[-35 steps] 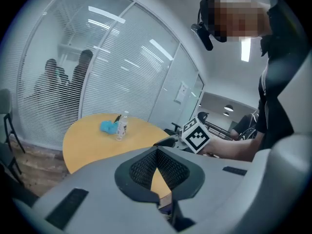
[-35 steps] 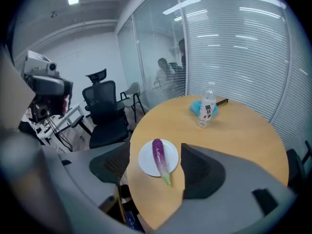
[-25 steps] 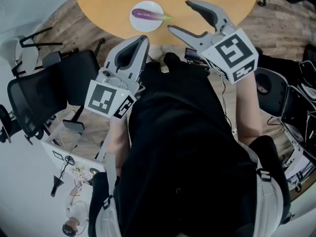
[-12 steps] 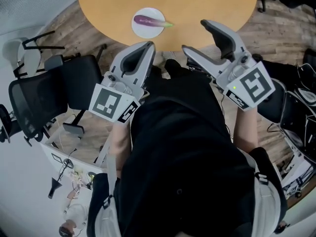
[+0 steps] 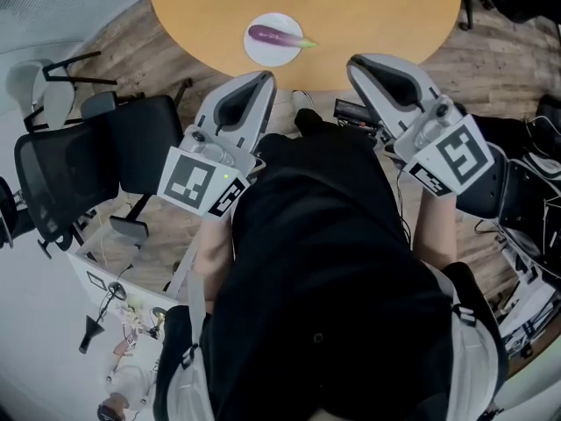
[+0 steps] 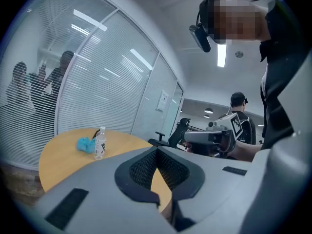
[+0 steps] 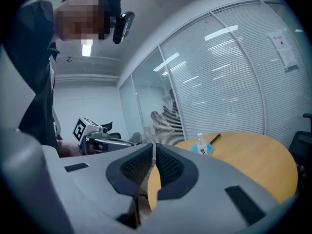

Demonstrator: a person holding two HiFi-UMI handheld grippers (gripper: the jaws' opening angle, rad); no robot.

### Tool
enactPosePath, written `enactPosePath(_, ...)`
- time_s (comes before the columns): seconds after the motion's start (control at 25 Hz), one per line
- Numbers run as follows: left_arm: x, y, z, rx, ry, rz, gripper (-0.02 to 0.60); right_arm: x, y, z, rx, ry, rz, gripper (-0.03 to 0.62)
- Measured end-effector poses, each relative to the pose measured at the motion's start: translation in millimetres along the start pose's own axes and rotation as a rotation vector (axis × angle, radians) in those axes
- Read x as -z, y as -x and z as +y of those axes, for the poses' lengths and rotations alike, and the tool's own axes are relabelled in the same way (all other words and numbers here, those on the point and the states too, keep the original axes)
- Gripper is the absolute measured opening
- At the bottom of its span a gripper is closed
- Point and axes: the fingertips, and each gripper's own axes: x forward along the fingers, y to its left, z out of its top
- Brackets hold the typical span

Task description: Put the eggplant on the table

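Observation:
A purple eggplant with a green stem lies on a small white plate near the front edge of a round wooden table. Both grippers hover in front of the person's chest, short of the table's edge and well apart from the plate. My left gripper is shut and empty; its tips meet in its own view. My right gripper has its jaws closing, all but together, with nothing between them. Each gripper view shows the other gripper level beside it.
A black office chair stands at the left and another at the right. On the table's far side stand a small water bottle and a blue object. Glass walls with blinds ring the room; people stand behind them.
The right gripper's jaws went from wide open to nearly together, and that gripper drew back to the right. The left gripper barely moved.

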Motion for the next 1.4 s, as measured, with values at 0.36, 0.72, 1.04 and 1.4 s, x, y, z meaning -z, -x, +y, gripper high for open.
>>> enactPosePath(0.36,7.7,69.2,-4.4,-0.007,-0.005,-0.019,0.011,-2.1,-3.4,54.4,0.018,0.001,-0.057,0.028)
enactPosePath(0.72,36.3,189.9,-11.1,-0.076,0.044,-0.054,0.011,12.7,-22.2,161.3,-0.039,0.016,-0.02,0.021)
enactPosePath(1.04,68.5,278.1,-26.7,-0.018,0.052,-0.06,0.011,39.2,-9.1,246.1,0.035,-0.029,-0.019,0.021)
enactPosePath(1.4,69.6,320.0,-42.9,0.011,0.001,-0.112,0.011,33.1,18.2,294.7,0.104,0.009,-0.037,0.02)
